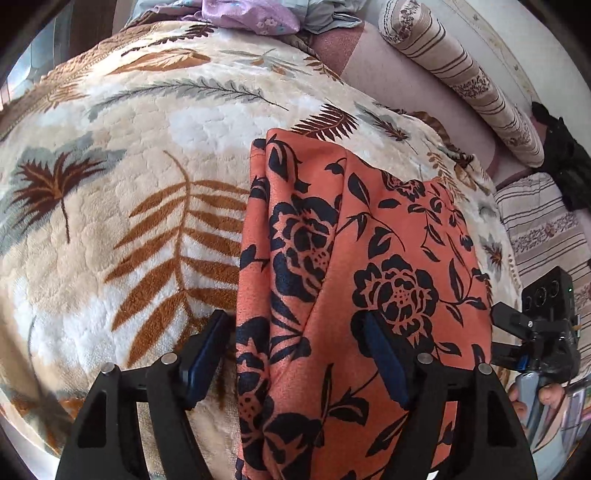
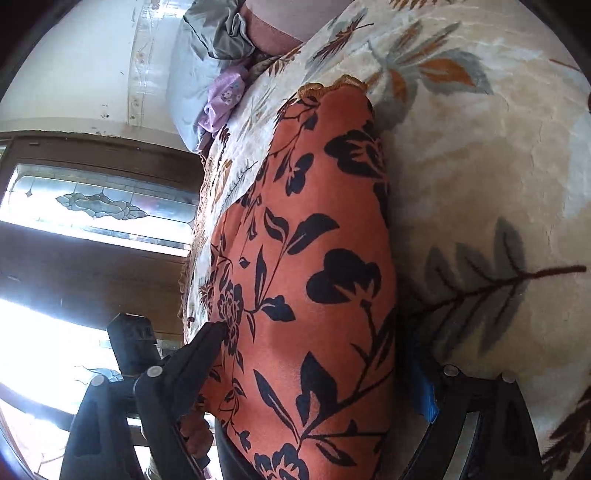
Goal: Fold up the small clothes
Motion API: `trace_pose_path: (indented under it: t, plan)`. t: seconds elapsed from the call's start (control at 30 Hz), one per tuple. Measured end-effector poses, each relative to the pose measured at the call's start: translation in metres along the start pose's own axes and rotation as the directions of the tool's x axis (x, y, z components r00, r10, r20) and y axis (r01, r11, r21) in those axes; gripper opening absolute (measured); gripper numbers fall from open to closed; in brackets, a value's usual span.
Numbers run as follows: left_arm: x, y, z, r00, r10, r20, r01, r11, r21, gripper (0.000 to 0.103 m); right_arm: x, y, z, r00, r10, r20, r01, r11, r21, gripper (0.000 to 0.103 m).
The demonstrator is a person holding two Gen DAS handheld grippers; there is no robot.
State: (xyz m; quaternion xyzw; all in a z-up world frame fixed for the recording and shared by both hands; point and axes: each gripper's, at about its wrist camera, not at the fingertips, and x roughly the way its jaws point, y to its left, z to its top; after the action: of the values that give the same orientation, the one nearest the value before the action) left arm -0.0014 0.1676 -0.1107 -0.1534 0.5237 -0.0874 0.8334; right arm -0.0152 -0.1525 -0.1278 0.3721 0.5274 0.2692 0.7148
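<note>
Lying folded into a long strip on the blanket (image 1: 122, 206), the orange cloth (image 1: 354, 288) runs away from both cameras. Left gripper (image 1: 295, 354): jaws apart, straddling the cloth's near-left edge, pads clear of it. Right gripper (image 2: 325, 354): jaws wide either side of the strip, nothing pinched. Farther off lie a purple garment (image 1: 251, 16) and a striped bolster (image 1: 454, 74).

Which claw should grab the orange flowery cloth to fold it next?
Probably the left claw: its open jaws straddle the long folded edge of the orange flowery cloth on the leafy blanket. The right claw, also open, spans the cloth's whole width.
</note>
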Motion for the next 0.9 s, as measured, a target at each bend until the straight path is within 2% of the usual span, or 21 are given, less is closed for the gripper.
trace_pose_path:
  t: [0.03, 0.13, 0.17, 0.2, 0.33, 0.37, 0.47, 0.5, 0.53, 0.57, 0.6, 0.73, 0.83, 0.9]
  plan:
    - [-0.001, -0.003, 0.000, 1.000, 0.023, 0.006, -0.023, 1.000, 0.016, 0.076, -0.002, 0.002, 0.000, 1.000, -0.010, 0.006, 0.011, 1.000, -0.009, 0.090]
    - [-0.003, -0.009, 0.000, 0.998, 0.064, 0.020, -0.065, 0.997, 0.051, 0.076, -0.001, 0.012, -0.004, 0.996, -0.087, 0.007, 0.087, 0.994, -0.068, 0.079]
    - [-0.003, -0.010, 0.000, 0.997, 0.073, 0.023, -0.074, 0.995, 0.060, 0.076, 0.001, 0.011, -0.004, 0.994, -0.113, 0.001, 0.113, 0.991, -0.076, 0.070]
    - [-0.003, -0.011, 0.000, 0.996, 0.080, 0.026, -0.082, 0.994, 0.069, 0.076, 0.001, 0.010, -0.005, 0.993, -0.117, -0.003, 0.116, 0.990, -0.074, 0.066]
    - [-0.002, -0.017, 0.000, 0.995, 0.095, 0.038, -0.098, 0.991, 0.096, 0.073, 0.003, 0.005, -0.002, 0.994, -0.110, -0.009, 0.109, 0.992, -0.055, 0.064]
    - [-0.002, -0.017, -0.001, 0.995, 0.090, 0.038, -0.094, 0.991, 0.098, 0.070, 0.003, 0.004, -0.001, 0.994, -0.107, -0.007, 0.106, 0.993, -0.046, 0.066]
    - [0.000, -0.021, -0.001, 0.997, 0.069, 0.032, -0.072, 0.992, 0.107, 0.057, 0.004, 0.003, 0.001, 0.994, -0.112, -0.007, 0.111, 0.992, -0.058, 0.067]
    - [0.000, -0.022, -0.001, 0.998, 0.059, 0.034, -0.063, 0.991, 0.115, 0.044, 0.004, 0.006, 0.000, 0.992, -0.127, -0.006, 0.126, 0.989, -0.076, 0.063]
    - [-0.001, -0.024, -0.001, 0.998, 0.047, 0.034, -0.051, 0.991, 0.123, 0.038, 0.005, 0.010, -0.001, 0.990, -0.142, -0.004, 0.140, 0.985, -0.096, 0.060]
    - [-0.003, -0.025, -0.001, 0.998, 0.047, 0.036, -0.051, 0.991, 0.124, 0.027, 0.003, 0.015, -0.002, 0.988, -0.154, -0.001, 0.152, 0.981, -0.121, 0.050]
    - [-0.006, -0.025, 0.000, 0.999, 0.036, 0.039, -0.041, 0.992, 0.118, 0.020, 0.000, 0.021, -0.002, 0.986, -0.165, 0.004, 0.164, 0.976, -0.145, 0.044]
    - [-0.024, -0.034, 0.008, 0.995, -0.069, 0.066, 0.062, 0.993, 0.098, 0.018, -0.020, 0.047, 0.001, 0.985, -0.166, 0.038, 0.170, 0.959, -0.226, 0.039]
    - [-0.036, -0.059, 0.013, 0.985, -0.138, 0.107, 0.124, 0.984, 0.130, 0.018, -0.050, 0.061, 0.015, 0.984, -0.149, 0.092, 0.169, 0.948, -0.268, 0.039]
    - [-0.034, -0.080, 0.022, 0.978, -0.160, 0.130, 0.139, 0.977, 0.162, 0.018, -0.074, 0.064, 0.031, 0.980, -0.143, 0.136, 0.176, 0.944, -0.280, 0.039]
